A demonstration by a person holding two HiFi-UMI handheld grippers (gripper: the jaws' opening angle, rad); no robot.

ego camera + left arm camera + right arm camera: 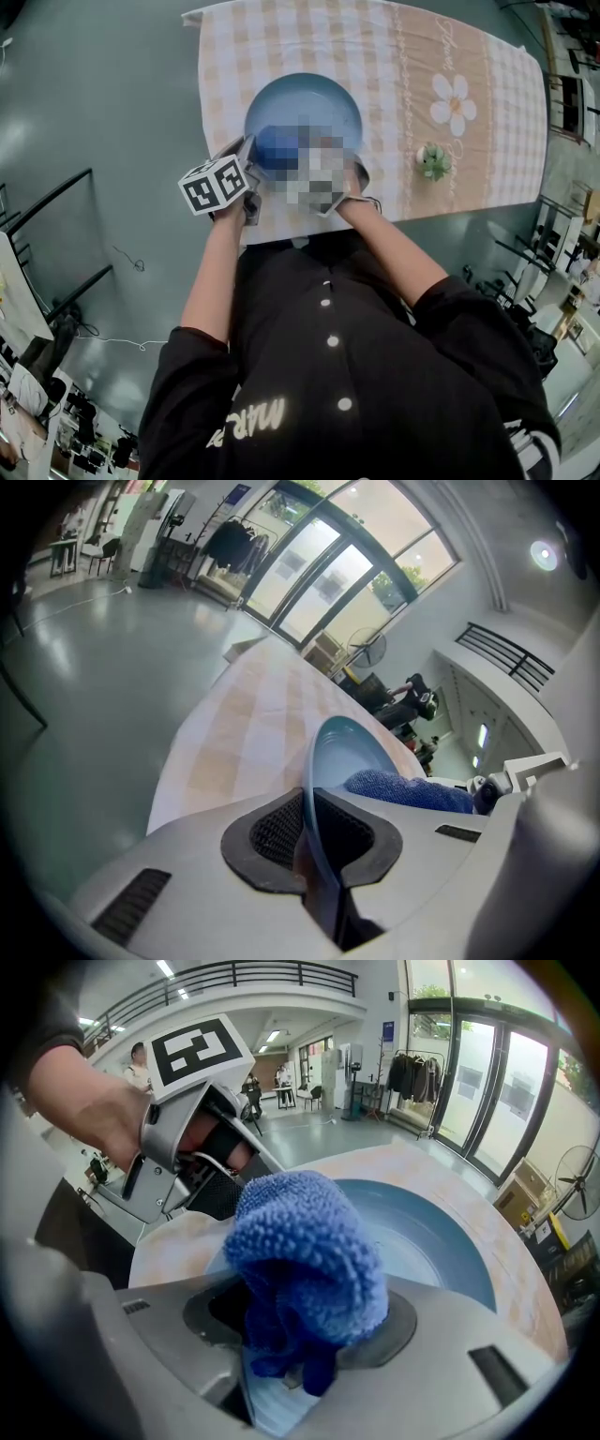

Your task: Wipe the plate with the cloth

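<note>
Left hand-held gripper (pixel 312 841) pinching plate (pixel 352 752) rim, right hand-held gripper (pixel 305 1340) holding cloth (pixel 305 1251)

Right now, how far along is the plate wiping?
Set up: the left gripper clamps the rim of the blue plate, the right gripper grips the blue microfibre cloth. In hand: the cloth is down inside the plate. Left: the wiping; no cleaned or dirty patch shows.

Light blue plate (pixel 300 98); deep blue cloth (pixel 305 1241); peach-white checked tablecloth (pixel 234 56), white flower print.
</note>
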